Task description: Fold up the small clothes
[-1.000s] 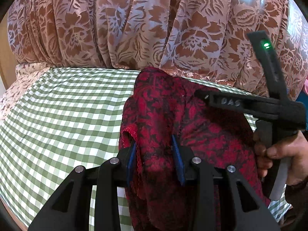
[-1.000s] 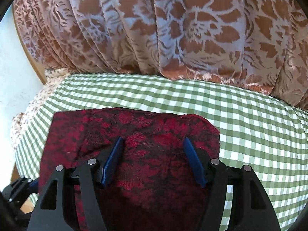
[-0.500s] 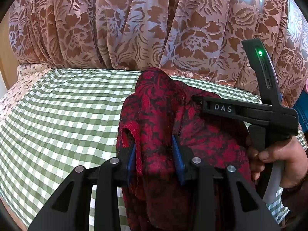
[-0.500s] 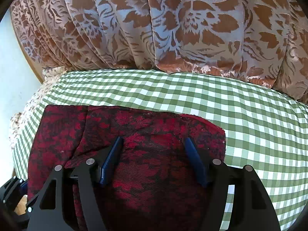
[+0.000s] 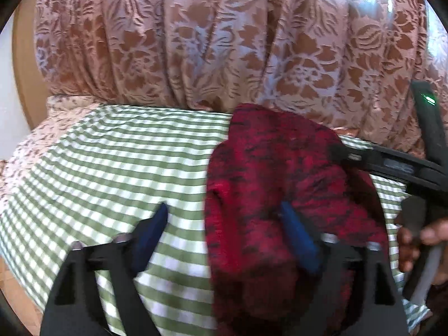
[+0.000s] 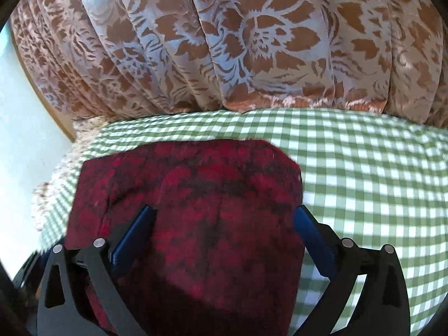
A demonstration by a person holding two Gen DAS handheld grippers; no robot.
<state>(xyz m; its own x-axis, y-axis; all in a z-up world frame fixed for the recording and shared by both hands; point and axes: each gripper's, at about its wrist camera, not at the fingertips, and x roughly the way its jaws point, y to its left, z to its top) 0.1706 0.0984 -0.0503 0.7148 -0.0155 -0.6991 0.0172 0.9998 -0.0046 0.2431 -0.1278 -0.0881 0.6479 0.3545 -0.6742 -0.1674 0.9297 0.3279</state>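
In the left wrist view the left tongs (image 5: 224,232) stand wide apart with nothing clamped: the left blue pad (image 5: 149,233) lies over the green-and-white checked cloth covering the tabletop (image 5: 112,168), while the right pad presses against the side of the bunched dark red garment with a black floral pattern (image 5: 268,173). That garment fills the lower middle and right of the frame, heaped up rather than lying flat. At the right edge the black body of the other tool reaches into the red fabric, with the person's hand (image 5: 417,238) wrapped around its handle and a green light glowing near the upper right.

In the right wrist view the right tongs (image 6: 224,229) are spread apart, one pad on either side of the red garment (image 6: 196,204), which lies between them in the lower centre. Checked cloth (image 6: 364,173) stretches to the right. A pleated pink-and-brown floral curtain (image 6: 252,42) hangs across the top of both views.
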